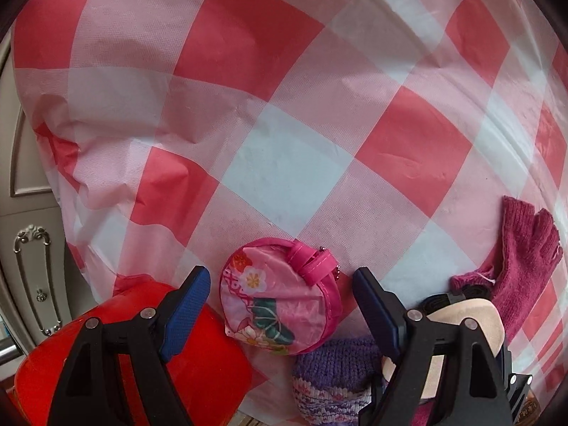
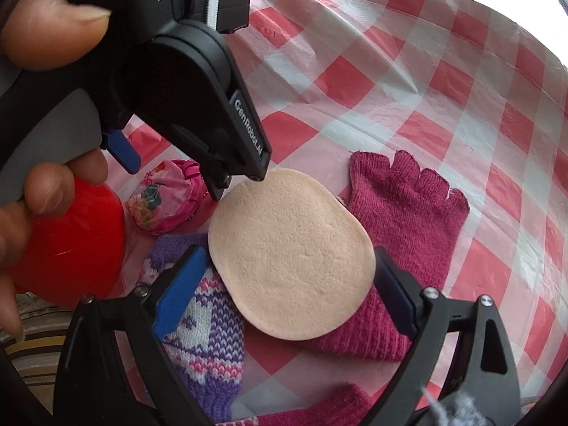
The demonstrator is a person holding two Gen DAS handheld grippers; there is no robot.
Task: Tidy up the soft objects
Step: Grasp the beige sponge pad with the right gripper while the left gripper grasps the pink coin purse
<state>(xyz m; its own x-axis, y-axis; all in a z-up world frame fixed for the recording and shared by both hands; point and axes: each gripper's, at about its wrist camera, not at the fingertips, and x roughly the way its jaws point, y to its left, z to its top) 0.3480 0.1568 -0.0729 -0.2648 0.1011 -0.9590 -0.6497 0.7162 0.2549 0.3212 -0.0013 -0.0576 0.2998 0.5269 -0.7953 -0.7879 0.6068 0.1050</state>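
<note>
Checkered tablecloth [image 1: 284, 149] lies under both steeply down-tilted grippers, jaws apart.

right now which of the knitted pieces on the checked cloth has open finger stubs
The magenta knitted glove, lying flat right of the beige oval sponge. The purple patterned knit left of the sponge shows no fingers.

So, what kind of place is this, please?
Probably a home, at a table. A red-and-white checked plastic tablecloth covers it, knitted gloves and a floral pouch lie on it, and a cabinet door with an ornate handle stands beside.
</note>
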